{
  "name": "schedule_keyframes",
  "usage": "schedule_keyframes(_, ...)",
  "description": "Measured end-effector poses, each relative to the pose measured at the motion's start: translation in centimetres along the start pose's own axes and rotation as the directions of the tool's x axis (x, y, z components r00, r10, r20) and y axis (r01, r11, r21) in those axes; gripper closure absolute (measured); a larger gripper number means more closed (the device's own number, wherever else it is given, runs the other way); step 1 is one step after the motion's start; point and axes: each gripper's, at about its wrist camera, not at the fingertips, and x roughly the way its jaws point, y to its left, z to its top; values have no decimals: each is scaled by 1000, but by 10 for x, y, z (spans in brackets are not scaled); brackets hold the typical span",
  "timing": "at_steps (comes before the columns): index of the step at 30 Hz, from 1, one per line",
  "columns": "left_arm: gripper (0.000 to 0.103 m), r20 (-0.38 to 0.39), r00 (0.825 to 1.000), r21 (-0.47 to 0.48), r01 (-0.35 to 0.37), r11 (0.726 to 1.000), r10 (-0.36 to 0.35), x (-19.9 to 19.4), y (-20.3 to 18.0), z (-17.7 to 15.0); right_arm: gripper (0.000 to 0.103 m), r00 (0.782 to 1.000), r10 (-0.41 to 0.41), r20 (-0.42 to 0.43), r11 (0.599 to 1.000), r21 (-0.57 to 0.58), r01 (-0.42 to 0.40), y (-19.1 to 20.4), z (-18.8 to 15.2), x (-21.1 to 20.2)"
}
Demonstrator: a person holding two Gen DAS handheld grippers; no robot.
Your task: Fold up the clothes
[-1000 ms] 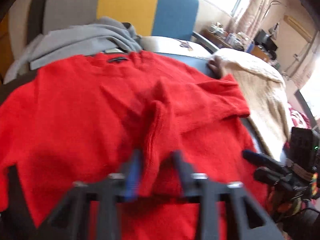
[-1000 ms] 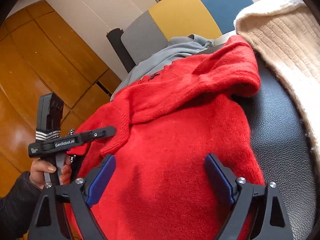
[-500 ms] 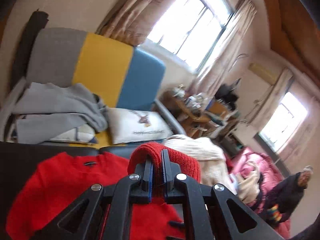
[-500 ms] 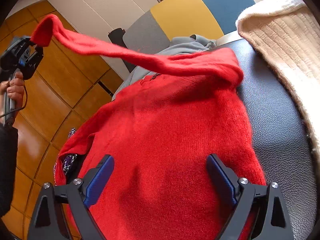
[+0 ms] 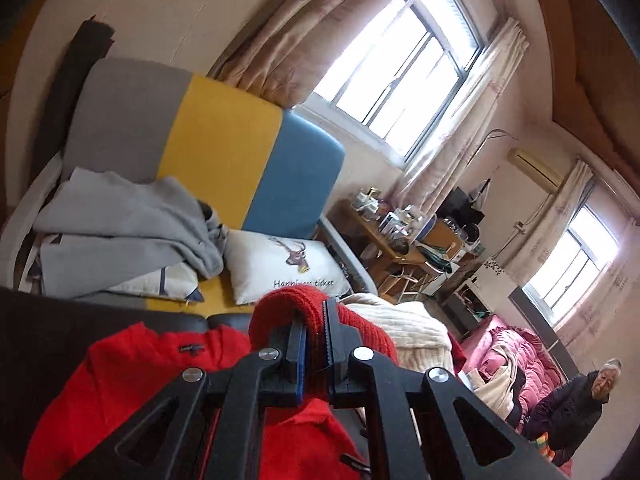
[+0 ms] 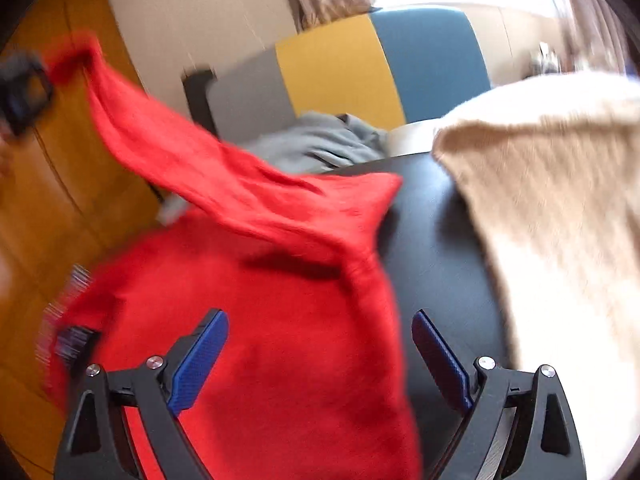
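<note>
Left gripper (image 5: 315,344): you have it clamped on the sweater's red cuff (image 5: 280,308), held up in the air.
Right gripper (image 6: 320,354): your jaws stand wide apart, low over the sweater's body, gripping nothing.
Sweater (image 6: 280,320): red, its body lies on the black surface (image 6: 436,240); one sleeve (image 6: 192,152) stretches up to your left gripper.
Cream knit (image 6: 560,208): just beside the sweater, to your right.
Grey garment (image 5: 120,220): heaped on the sofa (image 5: 224,152) beyond.
</note>
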Motion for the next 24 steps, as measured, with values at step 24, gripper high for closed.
schedule_keyframes(24,97,-497,827,-138,-374,917,262,65,228,-173,15,959,-253,-129,967,-70,246,-50,34,37)
